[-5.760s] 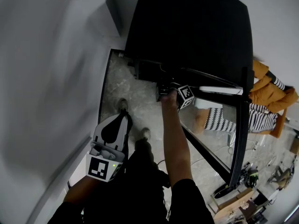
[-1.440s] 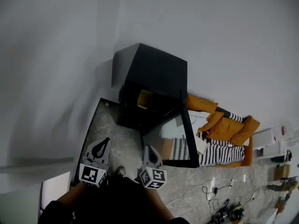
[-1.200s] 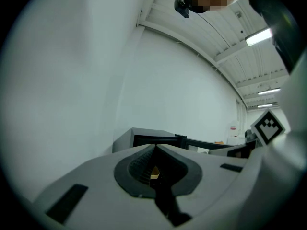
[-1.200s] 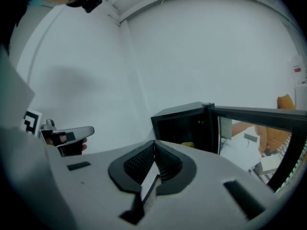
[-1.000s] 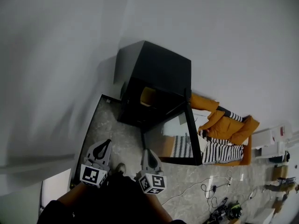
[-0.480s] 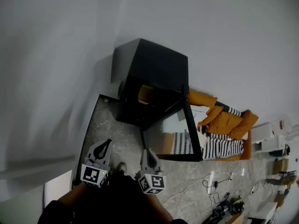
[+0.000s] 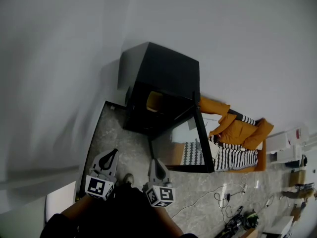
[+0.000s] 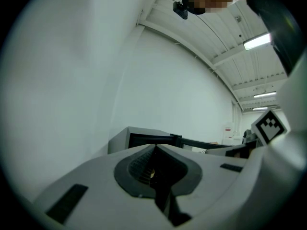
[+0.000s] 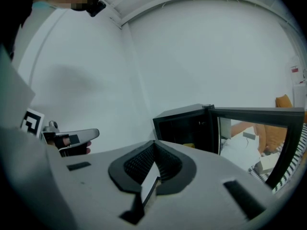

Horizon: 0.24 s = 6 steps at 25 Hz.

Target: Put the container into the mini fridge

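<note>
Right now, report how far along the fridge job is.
Done, it seems: a yellowish container sits inside the mini fridge. In hand: nothing. The left gripper and right gripper are both shut and held back from the fridge. Left: the door stands open, so closing it may remain.

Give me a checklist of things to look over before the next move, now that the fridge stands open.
1. Is the container inside the mini fridge? Ok: the yellow thing sits inside it.
2. Is the door closed? Not ok: it stands wide open.
3. Is the left gripper free? Ok: shut, holding nothing.
4. Is the right gripper free? Ok: shut, holding nothing.
5. Are the grippers at the door? Not ok: both are held well short of it.
</note>
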{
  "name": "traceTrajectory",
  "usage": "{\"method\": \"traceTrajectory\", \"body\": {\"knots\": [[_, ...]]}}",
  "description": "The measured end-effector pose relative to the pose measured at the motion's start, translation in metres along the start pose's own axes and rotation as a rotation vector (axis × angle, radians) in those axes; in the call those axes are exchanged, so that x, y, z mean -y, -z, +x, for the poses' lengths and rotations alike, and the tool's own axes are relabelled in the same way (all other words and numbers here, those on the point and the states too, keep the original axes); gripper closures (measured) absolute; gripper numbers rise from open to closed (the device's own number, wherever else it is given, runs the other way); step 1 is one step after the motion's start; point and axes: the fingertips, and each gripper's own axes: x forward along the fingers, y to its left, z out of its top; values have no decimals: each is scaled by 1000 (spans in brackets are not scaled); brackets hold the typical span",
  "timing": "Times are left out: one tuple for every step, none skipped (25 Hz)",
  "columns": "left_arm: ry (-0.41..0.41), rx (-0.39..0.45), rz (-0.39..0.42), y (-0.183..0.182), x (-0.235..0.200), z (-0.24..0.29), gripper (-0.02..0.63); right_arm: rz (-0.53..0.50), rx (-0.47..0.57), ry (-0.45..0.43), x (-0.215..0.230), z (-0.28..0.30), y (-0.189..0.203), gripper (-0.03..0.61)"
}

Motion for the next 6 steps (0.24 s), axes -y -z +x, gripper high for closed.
{"method": "traceTrajectory", "body": {"knots": [[0,1,0,0,0,0,609,-1,1,0,0,0,0,577],[0,2,0,0,1,0,609,0,1,0,0,-1,0,577],[0,1,0,0,1,0,609,0,1,-1,0,-1,0,577],[1,0,0,1,2,0,609,0,1,-1,1,-1,1,577],[1,-1,-1,1,2,0,609,1,1,-2,1,-1,1,577],[0,-2,-2,1,2,0,609,1,2,-2,1,-1,0,577]]}}
